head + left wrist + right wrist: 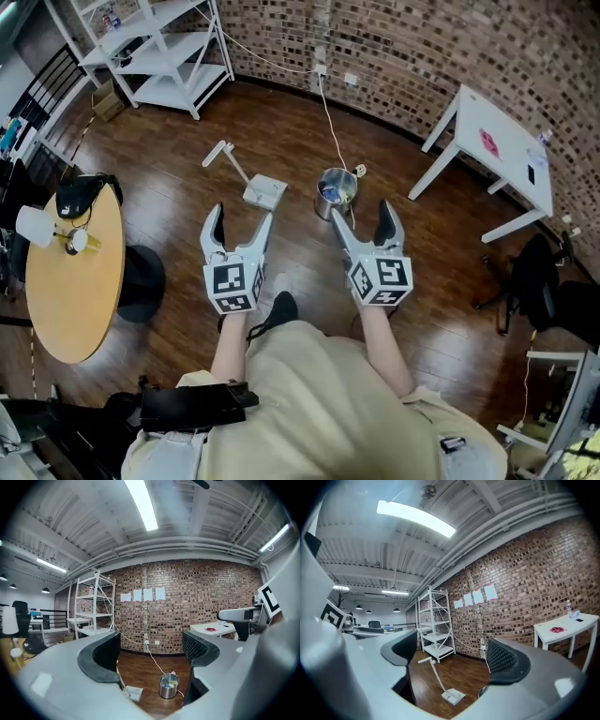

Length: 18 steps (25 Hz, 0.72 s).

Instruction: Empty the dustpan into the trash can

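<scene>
A white long-handled dustpan [263, 191] stands on the wood floor ahead of me, its handle [228, 160] leaning back and left. Just right of it is a small shiny metal trash can [337, 192] with scraps inside. Both show in the left gripper view, the dustpan [132, 693] left of the trash can [168, 686]. The right gripper view holds only the dustpan [453, 696]. My left gripper [240, 223] is open and empty, short of the dustpan. My right gripper [363, 220] is also open and empty, near the can.
A white shelving unit [159, 52] stands at the back left, and a white table [495, 155] at the right by the brick wall. A white cord [332, 122] runs from the wall socket to the can. A round wooden table [73, 272] is at my left.
</scene>
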Motion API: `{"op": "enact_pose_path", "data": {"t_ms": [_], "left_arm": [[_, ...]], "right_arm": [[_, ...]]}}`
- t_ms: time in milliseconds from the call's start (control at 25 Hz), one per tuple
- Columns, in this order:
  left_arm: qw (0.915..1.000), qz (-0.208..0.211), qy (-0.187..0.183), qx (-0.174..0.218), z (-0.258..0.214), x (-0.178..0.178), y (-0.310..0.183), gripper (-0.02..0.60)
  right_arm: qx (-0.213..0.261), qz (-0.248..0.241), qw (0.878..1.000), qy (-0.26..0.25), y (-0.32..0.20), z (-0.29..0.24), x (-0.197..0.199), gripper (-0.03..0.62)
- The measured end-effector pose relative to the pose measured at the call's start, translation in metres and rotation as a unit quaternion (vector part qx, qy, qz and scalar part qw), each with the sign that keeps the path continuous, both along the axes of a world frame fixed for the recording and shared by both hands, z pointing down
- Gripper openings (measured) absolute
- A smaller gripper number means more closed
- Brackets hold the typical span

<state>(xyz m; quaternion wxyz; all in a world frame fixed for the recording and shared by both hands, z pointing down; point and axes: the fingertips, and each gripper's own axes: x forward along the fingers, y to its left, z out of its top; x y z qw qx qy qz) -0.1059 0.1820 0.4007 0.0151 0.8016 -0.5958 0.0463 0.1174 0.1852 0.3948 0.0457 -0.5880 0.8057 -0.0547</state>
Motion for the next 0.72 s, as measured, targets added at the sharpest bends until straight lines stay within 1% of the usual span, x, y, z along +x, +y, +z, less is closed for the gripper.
{"op": "enact_pose_path", "data": {"t_ms": [80,200,280,360,440,560,720], "left_arm": [[1.0,0.007,0.006,0.002,-0.002,0.0,-0.028,0.407],[0.9996,0.019,0.009,0.017,-0.016,-0.003,-0.071,0.407],[0.9994,0.026,0.005,0.024,-0.025,-0.011,-0.1,0.403],[0.9991,0.032,0.01,0.025,-0.025,-0.021,-0.129,0.402],[0.9989,0.041,0.016,0.017,-0.021,-0.027,-0.154,0.402],[0.9982,0.059,0.015,0.007,-0.011,-0.03,-0.181,0.399],[0.997,0.076,0.016,0.003,-0.01,-0.029,-0.208,0.396]], "right_arm": [[0.005,0.006,1.0,-0.014,-0.027,-0.006,0.003,0.457],[0.025,0.018,0.999,-0.022,-0.072,-0.026,0.003,0.457],[0.036,0.02,0.999,-0.021,-0.1,-0.036,-0.005,0.457],[0.04,0.009,0.999,-0.017,-0.126,-0.041,-0.022,0.457],[0.036,0.001,0.999,-0.012,-0.146,-0.038,-0.037,0.457],[0.023,0.005,1.0,-0.013,-0.166,-0.027,-0.047,0.457],[-0.006,0.021,1.0,-0.01,-0.187,-0.005,-0.041,0.457]]}}
